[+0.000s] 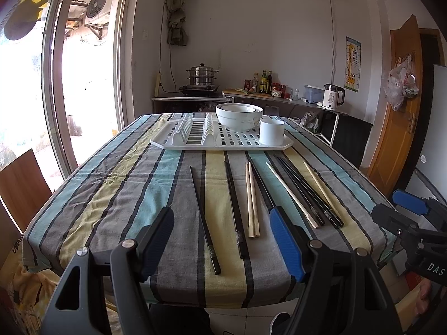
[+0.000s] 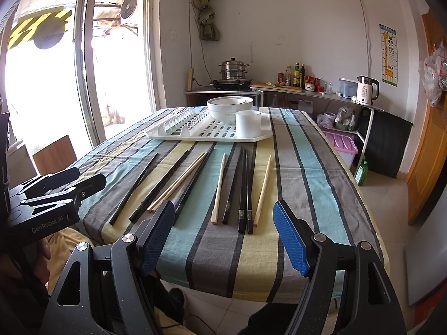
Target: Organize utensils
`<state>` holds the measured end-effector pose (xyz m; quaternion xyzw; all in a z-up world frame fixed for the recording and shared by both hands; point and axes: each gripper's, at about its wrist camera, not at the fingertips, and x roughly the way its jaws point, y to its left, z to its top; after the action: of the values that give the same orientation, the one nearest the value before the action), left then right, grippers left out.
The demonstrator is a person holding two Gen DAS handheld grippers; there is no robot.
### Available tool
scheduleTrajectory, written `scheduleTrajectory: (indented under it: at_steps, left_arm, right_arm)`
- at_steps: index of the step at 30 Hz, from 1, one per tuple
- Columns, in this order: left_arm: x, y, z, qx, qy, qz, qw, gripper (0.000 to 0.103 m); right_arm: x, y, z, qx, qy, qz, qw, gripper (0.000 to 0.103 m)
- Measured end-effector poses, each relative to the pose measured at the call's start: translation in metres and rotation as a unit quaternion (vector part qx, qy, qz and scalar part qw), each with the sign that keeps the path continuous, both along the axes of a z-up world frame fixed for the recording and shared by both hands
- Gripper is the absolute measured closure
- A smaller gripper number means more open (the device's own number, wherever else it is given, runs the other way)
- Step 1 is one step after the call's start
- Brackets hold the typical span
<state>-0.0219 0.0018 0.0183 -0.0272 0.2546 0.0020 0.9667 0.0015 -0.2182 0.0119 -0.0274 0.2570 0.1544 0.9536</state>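
Chopsticks (image 1: 252, 201) lie on the tablecloth (image 1: 125, 195) beyond both wide-open, empty claws (image 1: 223, 240) (image 2: 223, 237).

Right gripper (image 2: 223, 240) hangs open and empty over the near edge of the striped tablecloth (image 2: 307, 167). Black and wooden chopsticks (image 2: 243, 189) lie loose ahead; far beyond, a white drying rack (image 2: 212, 135) carries stacked bowls (image 2: 229, 109) and a cup (image 2: 247, 124).

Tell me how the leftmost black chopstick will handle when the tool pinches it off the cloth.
The leftmost black chopstick looks straight and rigid, so it should stay stiff. It is thin and lies flat on the striped tablecloth, so the pads may drag fabric or miss it. Its glossy finish suggests it may slip, and pinched near one end it would probably tilt.
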Motion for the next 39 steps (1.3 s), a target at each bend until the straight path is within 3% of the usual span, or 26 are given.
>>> scheduleTrajectory:
  at_steps: [29,39]
  left_arm:
    - [0.000,0.000,0.001,0.005,-0.004,0.003,1.0000,0.029]
    - [0.015,0.003,-0.008,0.012,0.025,0.008,0.9996,0.029]
  right_arm:
    - [0.000,0.001,0.005,0.000,-0.003,0.001,1.000,0.030]
    - [0.008,0.004,0.003,0.000,0.002,0.003,1.000,0.030]
